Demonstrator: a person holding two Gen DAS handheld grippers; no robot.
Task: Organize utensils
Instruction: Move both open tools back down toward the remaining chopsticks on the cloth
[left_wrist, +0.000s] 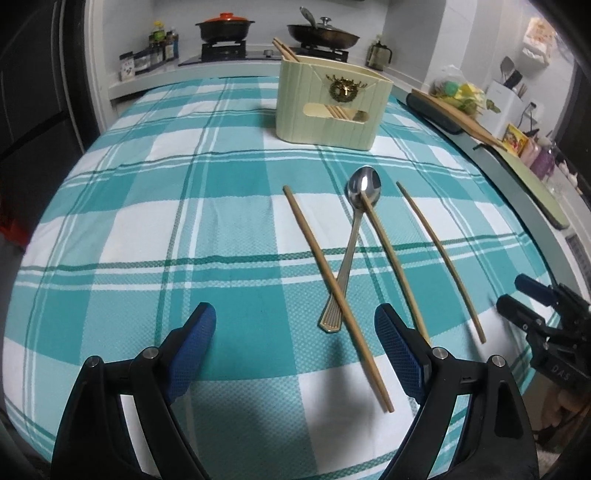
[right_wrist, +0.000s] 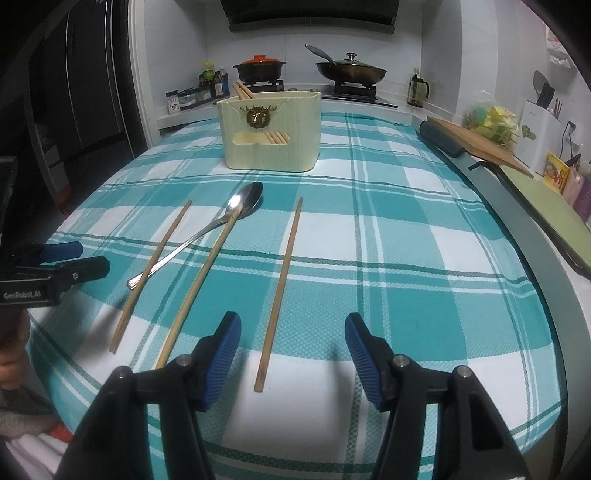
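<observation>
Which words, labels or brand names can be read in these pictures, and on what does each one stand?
"GenRobot.AI": on the black body of the left gripper, seen from the right wrist.
"DAS": on the black body of the right gripper, seen from the left wrist.
Labels on the bottles by the stove and the yellow package: too small and blurred to read.

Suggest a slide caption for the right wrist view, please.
Open right tongs hover over a lone chopstick beside the spoon.
</observation>
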